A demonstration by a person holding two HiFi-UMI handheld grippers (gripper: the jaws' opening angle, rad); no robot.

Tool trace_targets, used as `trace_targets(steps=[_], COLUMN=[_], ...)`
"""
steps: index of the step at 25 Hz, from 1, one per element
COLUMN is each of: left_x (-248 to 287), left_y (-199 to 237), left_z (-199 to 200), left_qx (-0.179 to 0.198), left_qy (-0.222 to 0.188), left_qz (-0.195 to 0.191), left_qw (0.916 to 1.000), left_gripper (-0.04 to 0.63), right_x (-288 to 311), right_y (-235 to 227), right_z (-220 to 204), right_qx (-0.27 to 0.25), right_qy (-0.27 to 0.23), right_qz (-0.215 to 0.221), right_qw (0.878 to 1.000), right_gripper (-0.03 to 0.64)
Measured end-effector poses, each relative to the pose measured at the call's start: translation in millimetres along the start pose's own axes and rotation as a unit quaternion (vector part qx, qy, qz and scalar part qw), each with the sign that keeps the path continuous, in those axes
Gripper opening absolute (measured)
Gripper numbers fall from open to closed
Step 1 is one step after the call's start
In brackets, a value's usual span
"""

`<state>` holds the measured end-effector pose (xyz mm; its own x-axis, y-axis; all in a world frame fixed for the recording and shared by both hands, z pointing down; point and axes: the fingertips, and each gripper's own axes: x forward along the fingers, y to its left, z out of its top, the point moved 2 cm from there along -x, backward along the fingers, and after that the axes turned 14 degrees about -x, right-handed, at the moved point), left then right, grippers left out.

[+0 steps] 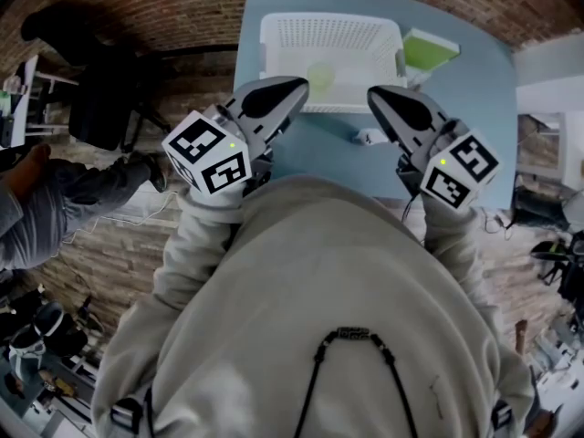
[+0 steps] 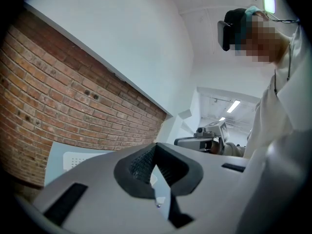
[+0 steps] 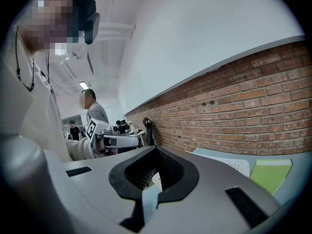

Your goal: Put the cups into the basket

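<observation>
We record the left tool (image 1: pixel 292 88) and right tool (image 1: pixel 383 97) closed and empty, short of the basket (image 1: pixel 270 44) on the counter (image 1: pixel 474 108), seemingly idle between cups.

Perforated white plastic basket (image 1: pixel 333 33) at the far side, smooth matt pale-blue table top (image 1: pixel 484 89), rough red brick wall (image 2: pixel 58 96), soft grey cloth sweatshirt (image 1: pixel 310 299)

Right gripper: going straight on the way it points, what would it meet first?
Probably the white basket, at its near right corner; the right gripper may be high enough to clear the rim.
</observation>
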<state>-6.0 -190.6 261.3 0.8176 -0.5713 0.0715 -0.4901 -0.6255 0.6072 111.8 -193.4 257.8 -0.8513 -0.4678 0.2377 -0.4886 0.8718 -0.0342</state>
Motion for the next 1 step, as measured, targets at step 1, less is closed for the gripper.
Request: trace_targets(steps=[1], left_x=[1.1], left_y=[-1.3], left_z=[-1.3], left_qx=[0.000], left_qy=[0.001], left_qz=[0.001], left_qw=[1.0000], left_gripper=[-0.002], right_x=[-2.0], right_y=[-0.2], right_z=[-1.3], right_qx=[0.000], right_qy=[0.000], right_qz=[0.000], right_qw=[1.000], right_gripper=[0.011])
